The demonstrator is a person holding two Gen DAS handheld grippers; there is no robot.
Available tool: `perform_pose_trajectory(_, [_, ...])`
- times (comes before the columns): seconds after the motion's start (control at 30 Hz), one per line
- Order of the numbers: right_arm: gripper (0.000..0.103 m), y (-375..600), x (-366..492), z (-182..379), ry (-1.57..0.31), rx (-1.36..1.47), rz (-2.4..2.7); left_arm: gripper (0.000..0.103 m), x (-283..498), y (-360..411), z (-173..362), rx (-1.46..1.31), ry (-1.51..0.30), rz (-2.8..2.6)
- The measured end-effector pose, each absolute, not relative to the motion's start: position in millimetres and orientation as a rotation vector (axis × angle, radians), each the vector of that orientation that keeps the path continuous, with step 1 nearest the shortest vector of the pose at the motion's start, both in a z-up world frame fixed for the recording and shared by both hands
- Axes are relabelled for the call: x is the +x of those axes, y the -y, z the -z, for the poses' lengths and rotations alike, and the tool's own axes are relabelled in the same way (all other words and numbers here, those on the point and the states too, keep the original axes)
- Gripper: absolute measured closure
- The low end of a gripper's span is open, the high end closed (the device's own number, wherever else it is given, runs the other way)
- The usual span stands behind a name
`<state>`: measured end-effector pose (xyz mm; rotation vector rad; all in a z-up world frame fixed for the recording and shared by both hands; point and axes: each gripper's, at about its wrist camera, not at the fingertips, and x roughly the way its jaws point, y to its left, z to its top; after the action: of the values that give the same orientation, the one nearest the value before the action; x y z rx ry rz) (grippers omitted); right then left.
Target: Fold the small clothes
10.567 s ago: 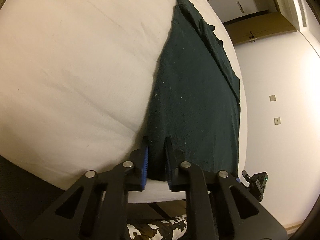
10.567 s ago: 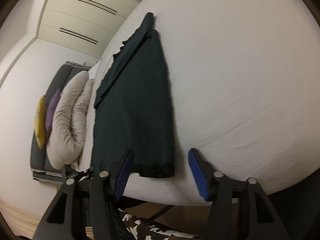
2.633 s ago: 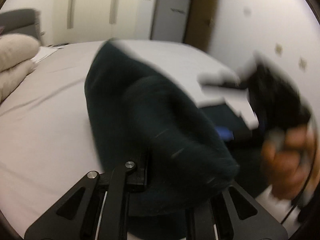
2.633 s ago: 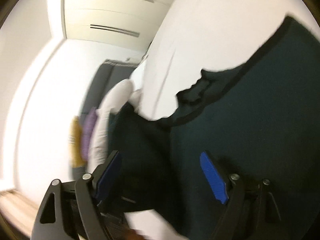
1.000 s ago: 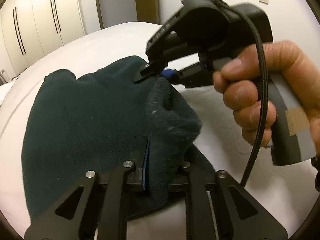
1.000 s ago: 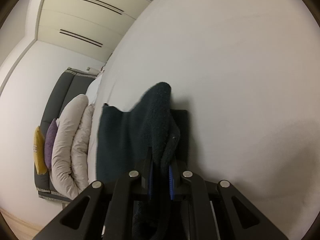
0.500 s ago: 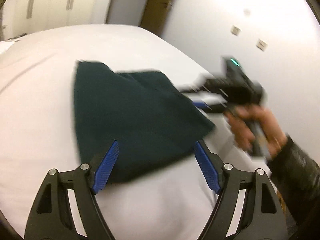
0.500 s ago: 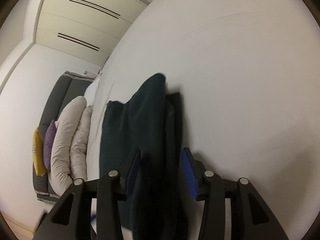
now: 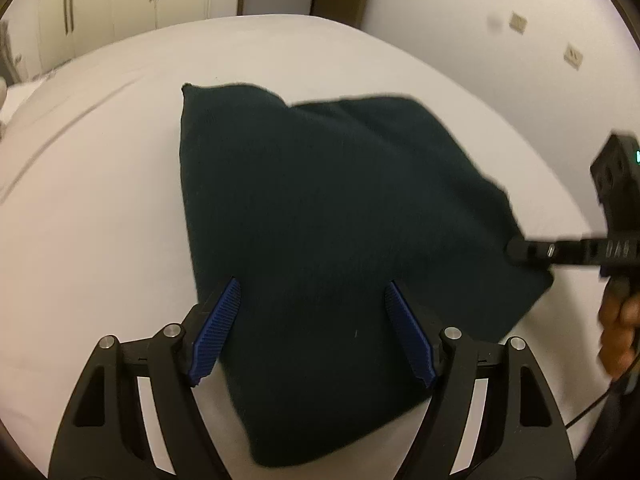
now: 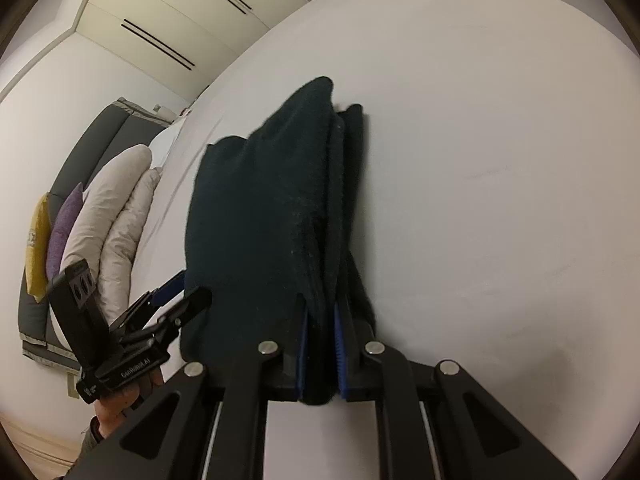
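The garment [image 9: 340, 232], a dark green knit folded into a thick pad, lies on the white bed [image 9: 100, 208]. The left tongs [image 9: 312, 332] stand wide apart over its near edge, one blue pad on each side above the cloth, neither pressing it; these jaws have just been opening and have eased in a touch. The right tongs [image 10: 320, 354] have just closed and are clamped on the garment's layered edge, the fold running away from them across the sheet. In the left wrist view the right tongs come in from the right, their tip at the garment's right corner, with a hand [image 9: 620, 332] on the grip. In the right wrist view the left tongs [image 10: 176, 300] sit just left of the garment, held by a hand [image 10: 120, 404]. Left of them, by the wall, are a rolled duvet [image 10: 116, 216] and cushions [image 10: 52, 236]. Beyond the bed stand wardrobe doors [image 9: 112, 4].
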<state>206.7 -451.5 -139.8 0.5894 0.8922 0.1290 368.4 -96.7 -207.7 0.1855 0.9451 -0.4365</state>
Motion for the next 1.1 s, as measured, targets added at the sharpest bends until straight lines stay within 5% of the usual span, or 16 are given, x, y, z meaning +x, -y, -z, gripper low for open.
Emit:
perform_pose_trajectory(0.27, [0.092,468,194,166,-0.826,0.649,-0.15,0.029,375,98,225,0.243,-0.932,0.407])
perform_pose_trajectory(0.4, [0.078,472,181,153,-0.828,0.638,-0.104,0.029,368,109,225,0.249,-0.93,0.4])
perform_pose_trajectory(0.7, [0.078,430,194,89,-0.729,0.519,-0.189,0.029,356,115,220,0.244,-0.934,0.396])
perform_pose_trajectory(0.87, [0.078,418,216,126,-0.834,0.498,-0.19,0.029,345,114,215,0.24,-0.938,0.396])
perform_pose_trajectory(1.0, [0.091,435,200,150,-0.829,0.538,-0.182,0.029,338,112,215,0.243,-0.931,0.401])
perform_pose_trajectory(1.1, [0.091,448,184,140,-0.803,0.587,-0.167,0.029,338,111,215,0.235,-0.929,0.405])
